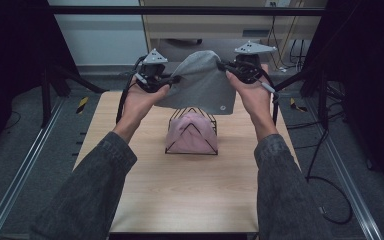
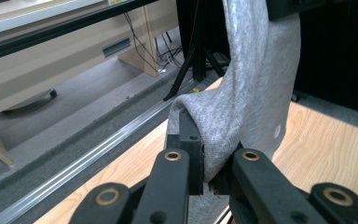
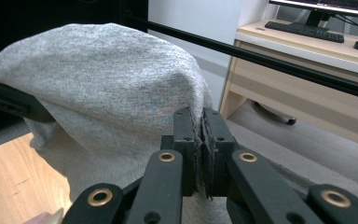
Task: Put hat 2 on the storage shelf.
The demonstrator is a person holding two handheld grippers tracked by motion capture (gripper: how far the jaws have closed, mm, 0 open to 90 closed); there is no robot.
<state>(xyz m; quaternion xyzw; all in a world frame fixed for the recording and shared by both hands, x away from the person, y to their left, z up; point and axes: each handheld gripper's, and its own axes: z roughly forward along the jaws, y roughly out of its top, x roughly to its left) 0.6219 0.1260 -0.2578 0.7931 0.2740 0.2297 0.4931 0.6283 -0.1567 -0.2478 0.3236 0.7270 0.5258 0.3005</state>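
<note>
The grey cloth (image 1: 200,82) was a soft, matt knit — finely ribbed and heathered up close. The jaws of the left gripper (image 2: 200,158) were matt black plastic with brass-coloured rivets; so were the right gripper's (image 3: 199,140). At centre frame, the wire rack (image 1: 192,131) was thin black metal, over pink cloth (image 1: 190,136). The table (image 1: 180,190) showed smooth, pale wood grain — low sheen. The sleeves (image 1: 87,192) at the lower edge were dark, coarse denim.

We see a light wooden table (image 1: 180,195) carrying 1 black wire rack (image 1: 192,131) near its middle, a pink cloth (image 1: 190,135) bundled inside that rack, bare wood all around it.
</note>
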